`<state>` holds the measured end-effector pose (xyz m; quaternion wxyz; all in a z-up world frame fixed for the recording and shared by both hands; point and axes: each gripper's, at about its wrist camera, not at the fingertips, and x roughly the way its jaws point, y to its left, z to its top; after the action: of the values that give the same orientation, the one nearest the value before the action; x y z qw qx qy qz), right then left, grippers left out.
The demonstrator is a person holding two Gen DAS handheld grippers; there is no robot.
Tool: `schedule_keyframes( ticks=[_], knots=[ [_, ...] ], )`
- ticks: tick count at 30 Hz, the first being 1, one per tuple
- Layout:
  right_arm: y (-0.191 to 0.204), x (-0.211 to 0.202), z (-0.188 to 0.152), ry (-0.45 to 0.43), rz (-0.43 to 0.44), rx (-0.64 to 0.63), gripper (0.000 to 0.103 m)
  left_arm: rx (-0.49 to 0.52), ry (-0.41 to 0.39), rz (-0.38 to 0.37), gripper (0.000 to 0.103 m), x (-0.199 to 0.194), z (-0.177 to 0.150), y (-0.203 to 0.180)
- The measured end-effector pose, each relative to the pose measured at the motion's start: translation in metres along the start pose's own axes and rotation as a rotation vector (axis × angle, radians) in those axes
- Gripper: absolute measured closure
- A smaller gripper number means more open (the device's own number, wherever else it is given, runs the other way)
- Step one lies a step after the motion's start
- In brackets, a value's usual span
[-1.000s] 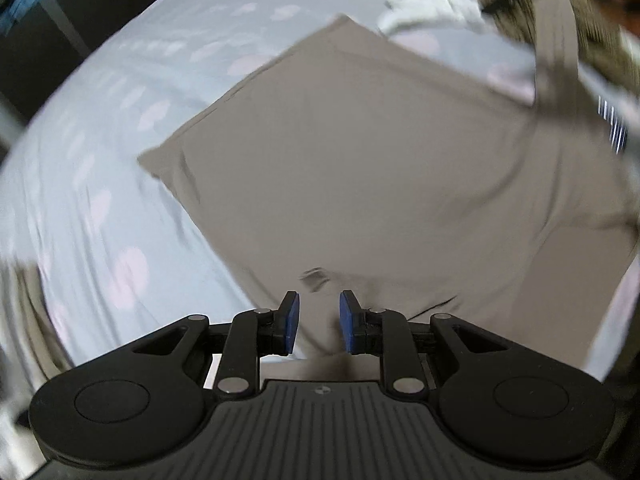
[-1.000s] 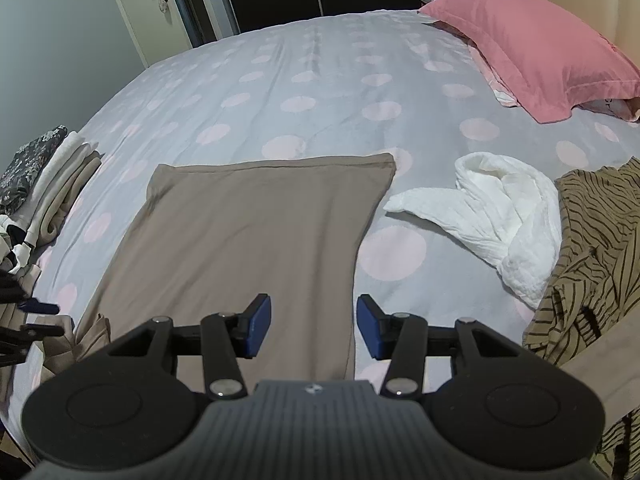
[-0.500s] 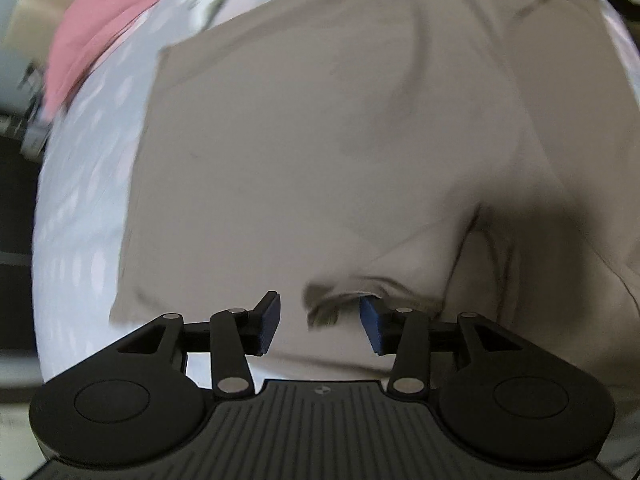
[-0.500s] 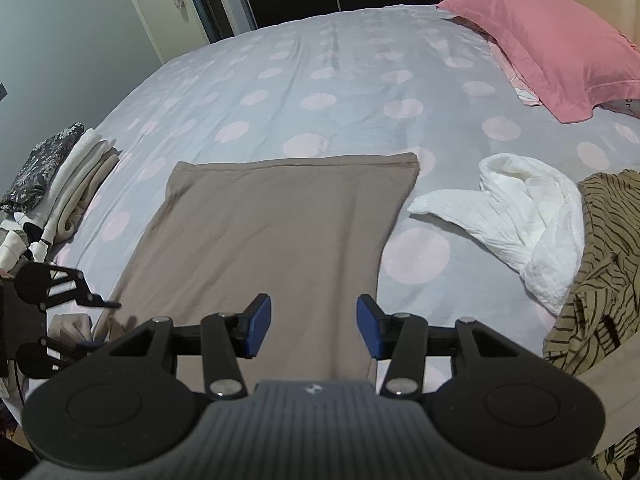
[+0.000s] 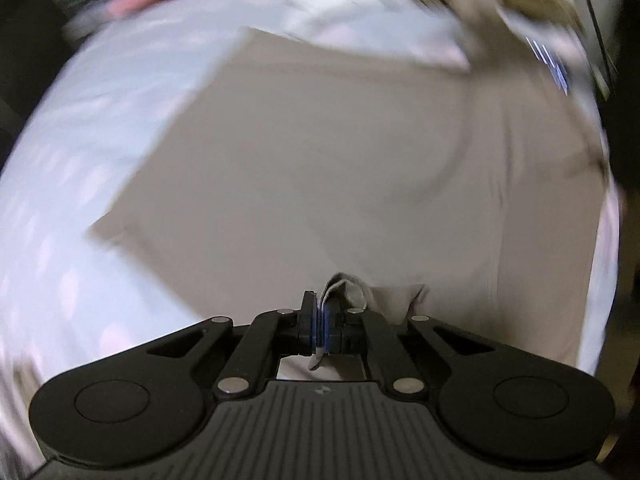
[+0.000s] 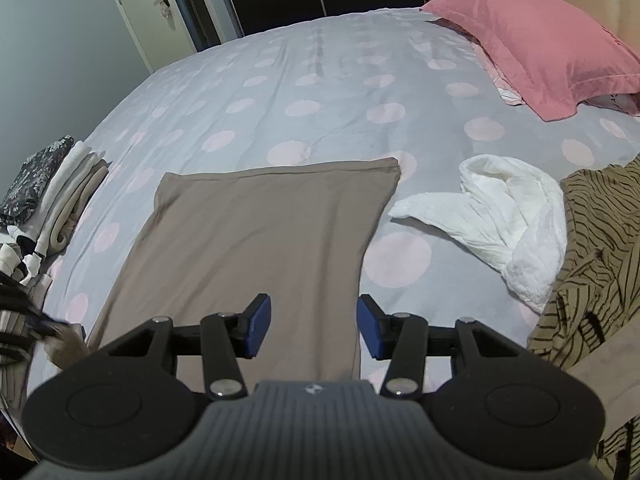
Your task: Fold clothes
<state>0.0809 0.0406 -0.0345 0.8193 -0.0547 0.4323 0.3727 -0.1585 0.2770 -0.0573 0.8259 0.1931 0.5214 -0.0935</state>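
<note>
A taupe garment (image 6: 256,236) lies flat on the grey, pink-dotted bed sheet (image 6: 320,92), folded into a long panel. In the blurred left wrist view the same taupe garment (image 5: 360,160) fills the frame, and my left gripper (image 5: 320,322) is shut on a bunched edge of it, a tuft of cloth sticking out between the blue pads. My right gripper (image 6: 314,326) hovers open over the near right edge of the garment, nothing between its fingers. The left gripper (image 6: 48,328) shows as a dark blur at the garment's near left corner.
A crumpled white cloth (image 6: 500,224) and a brown striped garment (image 6: 592,264) lie to the right. A stack of folded clothes (image 6: 52,200) sits at the left bed edge. A pink pillow (image 6: 540,40) lies at the far right; a door (image 6: 152,4) stands behind.
My left gripper closed from open onto a bunched edge of the taupe garment and swung its view around. The right gripper stayed open and still.
</note>
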Motion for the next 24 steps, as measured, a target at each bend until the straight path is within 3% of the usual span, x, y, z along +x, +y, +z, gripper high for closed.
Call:
schedule_keyframes(
  ticks=[7,11,19,24],
  knots=[
    [0.002,-0.006,-0.002,-0.014,-0.005,0.001,0.052,-0.450,-0.070,0.183,0.102,-0.097,-0.041,0.068],
    [0.000,-0.011,-0.005,-0.022,-0.010,0.007,0.052,-0.628,-0.089,0.306,0.102,-0.146,-0.063,0.091],
    [-0.009,-0.014,-0.008,-0.021,-0.023,0.049,0.052,-0.853,-0.059,0.542,0.102,-0.229,-0.120,0.144],
    [-0.010,-0.016,-0.009,-0.024,-0.021,0.061,0.052,-0.953,-0.002,0.638,0.102,-0.248,-0.160,0.167]
  ],
)
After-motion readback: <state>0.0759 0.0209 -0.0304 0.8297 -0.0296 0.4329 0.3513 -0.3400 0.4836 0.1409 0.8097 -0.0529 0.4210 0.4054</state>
